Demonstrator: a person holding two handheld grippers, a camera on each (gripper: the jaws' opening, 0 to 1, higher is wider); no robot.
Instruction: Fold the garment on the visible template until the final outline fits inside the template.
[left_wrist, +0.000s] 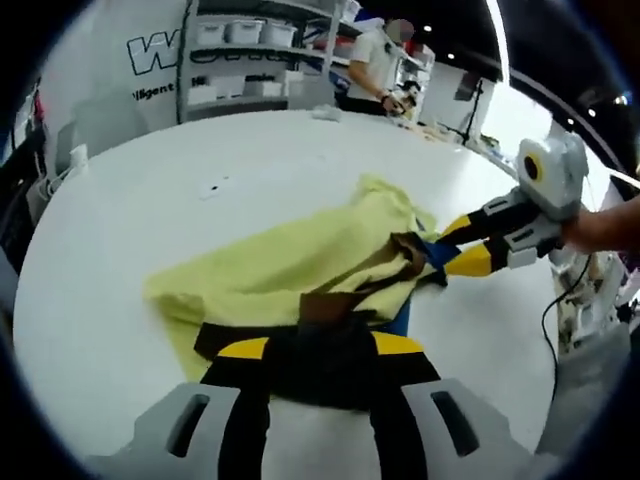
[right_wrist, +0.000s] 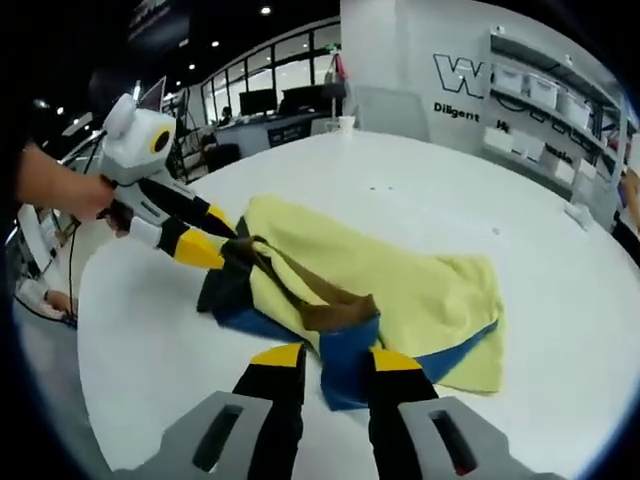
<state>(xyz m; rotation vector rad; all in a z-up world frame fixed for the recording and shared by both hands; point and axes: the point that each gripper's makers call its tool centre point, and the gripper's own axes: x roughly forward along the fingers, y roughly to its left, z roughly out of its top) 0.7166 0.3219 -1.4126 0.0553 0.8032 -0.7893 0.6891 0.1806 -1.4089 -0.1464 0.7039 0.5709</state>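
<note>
Both grippers, left gripper (left_wrist: 318, 347) and right gripper (right_wrist: 337, 357), clamp the yellow garment's (right_wrist: 400, 280) edges; uneven pulling could bunch it on the white table (right_wrist: 400, 190).

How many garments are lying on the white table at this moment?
1: a yellow, blue and brown garment mid-table, gripped at opposite ends by the left gripper and right gripper. Folds may hide others.

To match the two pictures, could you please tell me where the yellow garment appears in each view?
Left gripper view: the yellow garment lies mid-frame on the white table, just beyond the left hand-held gripper.
Right gripper view: it spreads across the centre and right, above the right hand-held gripper.
Shared landmark: the brown strip on the garment.
</note>
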